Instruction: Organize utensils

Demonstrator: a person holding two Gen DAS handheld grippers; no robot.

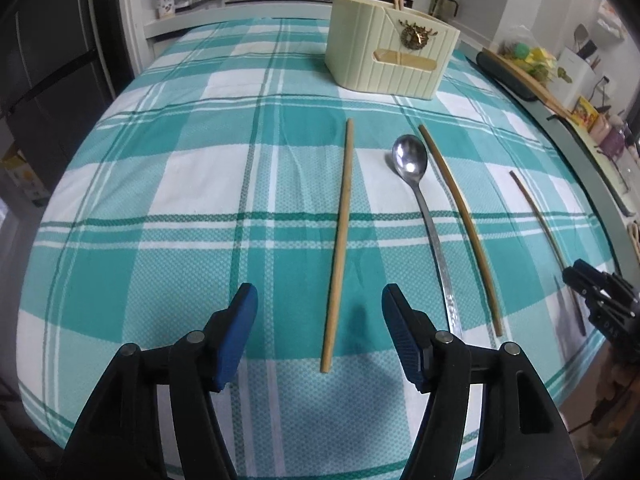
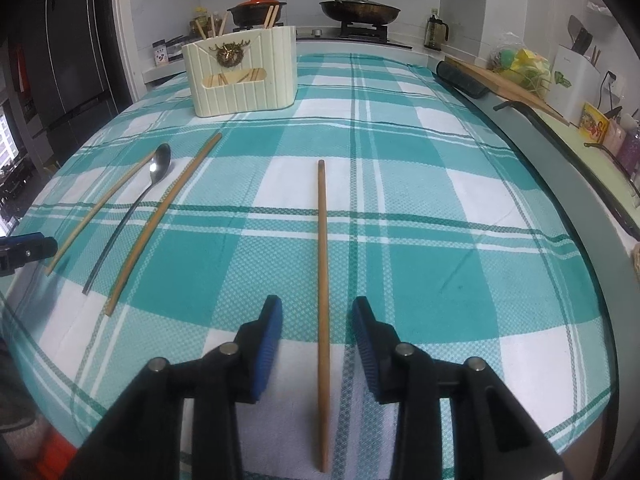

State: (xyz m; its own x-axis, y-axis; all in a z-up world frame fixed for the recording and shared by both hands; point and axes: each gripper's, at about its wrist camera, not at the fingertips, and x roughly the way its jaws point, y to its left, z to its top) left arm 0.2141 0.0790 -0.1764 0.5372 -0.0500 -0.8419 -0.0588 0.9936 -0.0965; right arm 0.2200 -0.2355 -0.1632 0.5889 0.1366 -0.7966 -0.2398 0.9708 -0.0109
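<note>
On the teal plaid tablecloth point(image 1: 160, 184) four loose utensils lie roughly parallel: three pale chopsticks and a metal spoon point(image 1: 416, 184). Left wrist view: left gripper point(image 1: 320, 304) has both blue-padded jaws spread wide, holding nothing, straddling the near end of the leftmost chopstick point(image 1: 340, 240) without touching it; spoon sits just right of that, then a second chopstick point(image 1: 460, 228), then a darker chopstick point(image 1: 548, 240) far right, where the black body of the right gripper pokes into frame near its near end. Right wrist view: right gripper point(image 2: 318, 312) is also spread open and empty, jaws either side of that darker chopstick point(image 2: 322, 248), not clamped on it; the other three items sit well off to the left, with the left gripper's blue tip at the frame edge. Cream ribbed utensil holder point(image 1: 384, 52) stands upright at the far side of the cloth, well apart from the loose pieces; several chopsticks stick up out of its top compartments, and a front slot shows more wood inside. Only the right view shows the holder's deer-head emblem point(image 2: 230, 54) square on.
</note>
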